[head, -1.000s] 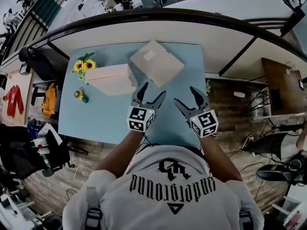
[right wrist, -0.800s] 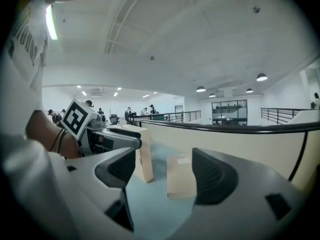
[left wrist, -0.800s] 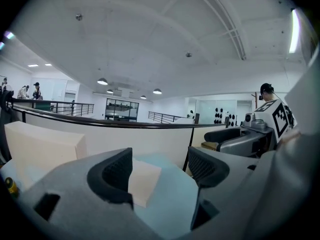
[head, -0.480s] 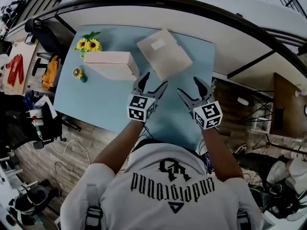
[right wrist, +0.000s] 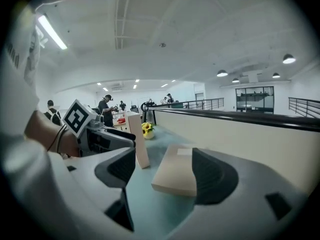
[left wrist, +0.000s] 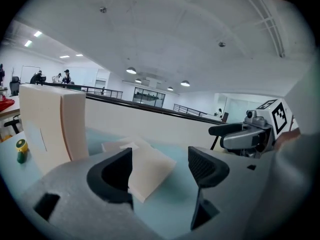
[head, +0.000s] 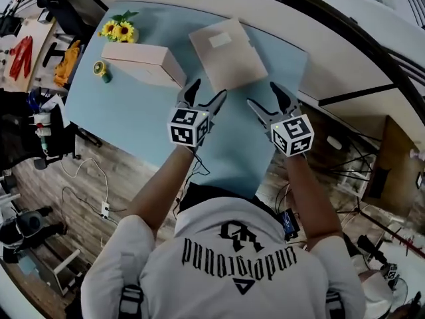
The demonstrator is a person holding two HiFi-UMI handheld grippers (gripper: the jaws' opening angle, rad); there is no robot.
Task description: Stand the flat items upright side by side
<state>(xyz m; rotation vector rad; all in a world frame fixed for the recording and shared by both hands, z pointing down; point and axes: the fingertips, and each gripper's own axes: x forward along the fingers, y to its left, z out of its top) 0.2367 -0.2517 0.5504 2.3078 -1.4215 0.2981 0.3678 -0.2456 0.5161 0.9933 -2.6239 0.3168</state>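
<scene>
Left gripper point(head: 207, 93) and right gripper point(head: 263, 95) wide, empty. Likely best: pinch flat tan cardboard box point(head: 226, 53) by opposite edges, tip evenly, set beside standing tan cardboard box point(head: 143, 62).

A pale-blue table point(head: 133, 115) stood on wood-plank floor point(head: 93, 171) beside a dark railing point(right wrist: 240, 118) — perhaps a mezzanine's — under round ceiling lamps point(left wrist: 131, 70).

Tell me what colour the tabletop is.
The tabletop is light blue, clearest in the head view.
</scene>
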